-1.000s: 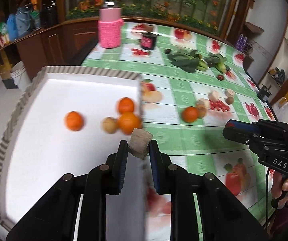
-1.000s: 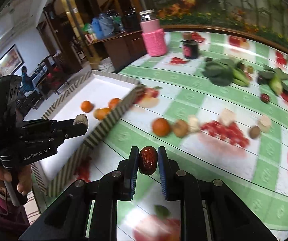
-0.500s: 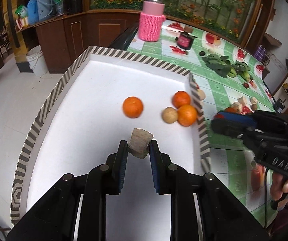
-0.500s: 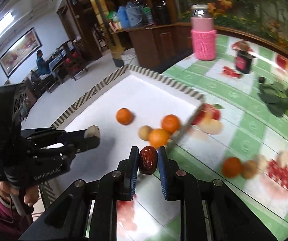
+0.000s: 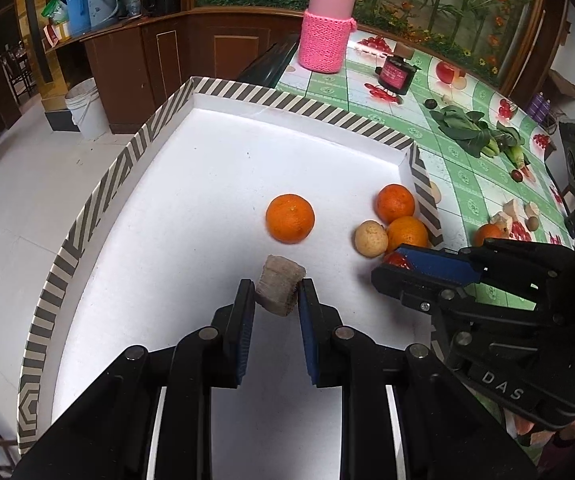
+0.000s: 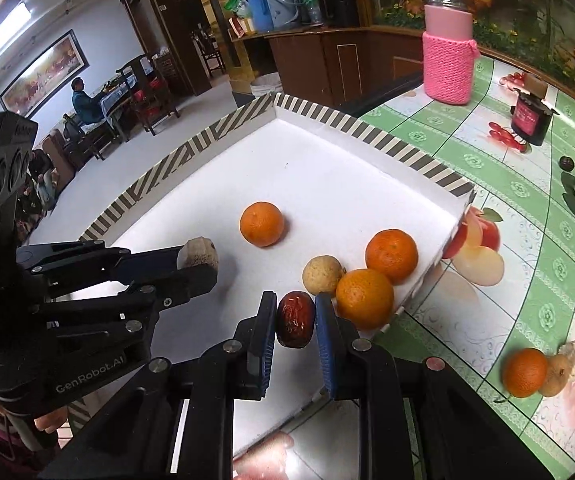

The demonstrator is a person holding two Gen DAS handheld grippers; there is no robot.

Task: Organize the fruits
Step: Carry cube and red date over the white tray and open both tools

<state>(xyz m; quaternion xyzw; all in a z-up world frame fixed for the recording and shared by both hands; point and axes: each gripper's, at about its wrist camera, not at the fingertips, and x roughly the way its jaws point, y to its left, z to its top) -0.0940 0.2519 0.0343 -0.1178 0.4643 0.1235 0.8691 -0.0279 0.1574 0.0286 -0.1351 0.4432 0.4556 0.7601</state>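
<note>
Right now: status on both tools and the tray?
Left tool shut on tan fruit chunk. Right tool shut on red date. Both over white tray; three oranges, one longan inside. Nothing blocking.

At the far end of the table stands a pink bottle [image 5: 329, 28] in a knitted pink sleeve, upright, with a clear cap. To its right is a small dark jar [image 5: 396, 74] with a pink label. Further right, green leafy vegetables [image 5: 471, 130] lie on the green checked tablecloth [image 6: 527, 240]. On the floor at the far left, a white bucket [image 5: 85, 110] stands beside a brown wooden cabinet [image 5: 159, 52]. Blue flasks [image 6: 265, 6] stand on this cabinet.
</note>
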